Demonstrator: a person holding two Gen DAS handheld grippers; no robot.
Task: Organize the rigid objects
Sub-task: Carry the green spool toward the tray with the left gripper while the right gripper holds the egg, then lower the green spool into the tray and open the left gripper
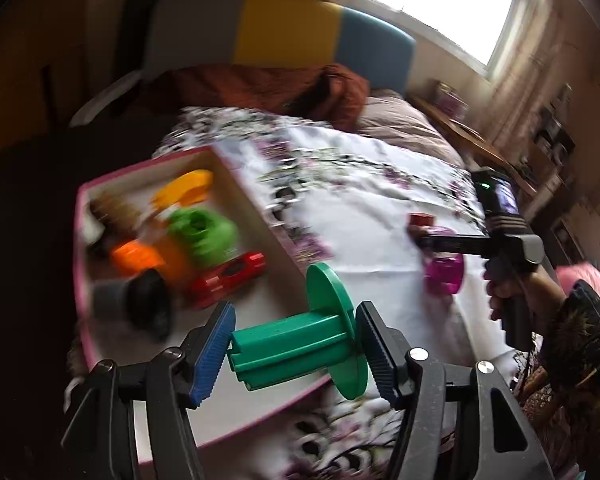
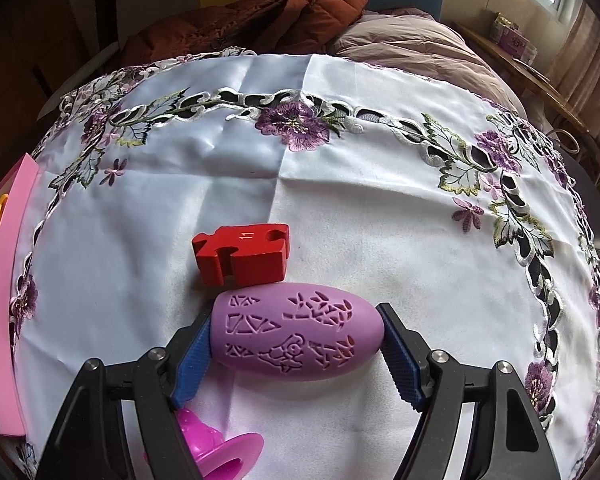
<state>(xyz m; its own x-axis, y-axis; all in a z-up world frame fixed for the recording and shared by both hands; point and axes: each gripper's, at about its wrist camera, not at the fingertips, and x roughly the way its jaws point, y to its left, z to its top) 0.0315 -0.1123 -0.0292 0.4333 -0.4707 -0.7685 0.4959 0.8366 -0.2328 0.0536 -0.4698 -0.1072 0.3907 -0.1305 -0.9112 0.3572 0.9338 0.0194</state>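
In the left wrist view my left gripper (image 1: 294, 342) is shut on a green plastic spool (image 1: 300, 344), its blue pads pressing on the two ends. The spool hangs over the near right corner of a pink-rimmed box (image 1: 260, 204). In the right wrist view my right gripper (image 2: 294, 336) is shut on a purple egg-shaped piece (image 2: 292, 332) with carved patterns, low over the white embroidered cloth (image 2: 380, 208). A red puzzle-shaped block (image 2: 242, 254) lies just behind the egg. A magenta plastic piece (image 2: 220, 448) sits under the left finger.
The box holds a red toy car (image 1: 228, 276), a green piece (image 1: 204, 236), orange and yellow pieces and a dark round object (image 1: 140, 300). A hand (image 1: 508, 300) holds the right gripper (image 1: 432, 240) at the right. A brown jacket (image 2: 260, 16) and bedding lie beyond the cloth.
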